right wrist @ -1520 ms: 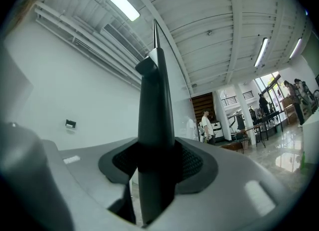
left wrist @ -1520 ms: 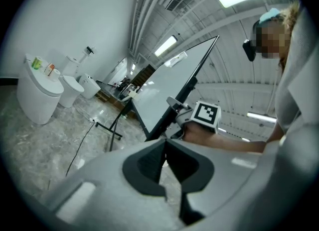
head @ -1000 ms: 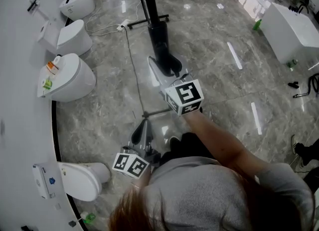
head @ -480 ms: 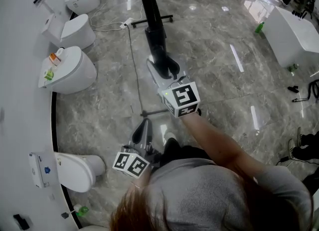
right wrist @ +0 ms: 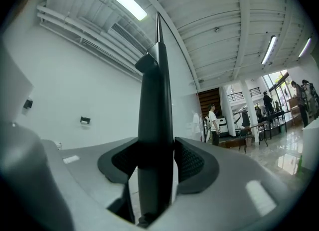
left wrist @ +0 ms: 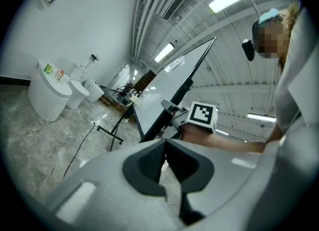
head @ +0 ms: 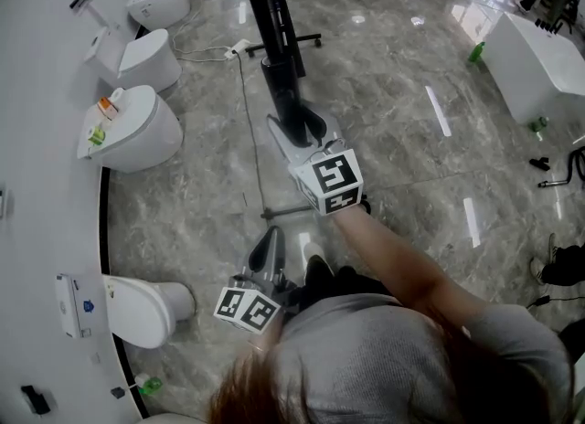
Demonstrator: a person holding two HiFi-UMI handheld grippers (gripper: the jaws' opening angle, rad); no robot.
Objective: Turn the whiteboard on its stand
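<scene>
The whiteboard (head: 271, 34) shows edge-on in the head view as a black bar that rises from its wheeled stand (head: 294, 42). My right gripper (head: 298, 126) is closed round the board's black frame (right wrist: 155, 100), which fills the gap between the ribbed pads; the jaws have just been opening a little with the frame still between them. In the left gripper view the white board face (left wrist: 164, 85) tilts up to the right, with the right gripper (left wrist: 170, 108) on its lower edge. My left gripper (head: 271, 245) hangs lower, near the body, shut on nothing (left wrist: 165, 142).
Several white toilets (head: 137, 130) line the curved wall at left, one close by (head: 146, 308). A cable (head: 251, 139) runs across the marble floor to the stand. A white tub-like block (head: 530, 57) and a green bottle (head: 473, 50) are at the right. People (right wrist: 213, 123) stand far off.
The right gripper has stayed on the board's frame and drifted slightly left in the head view. The left gripper has moved a little to the right and lower. The toilets have shifted in the view.
</scene>
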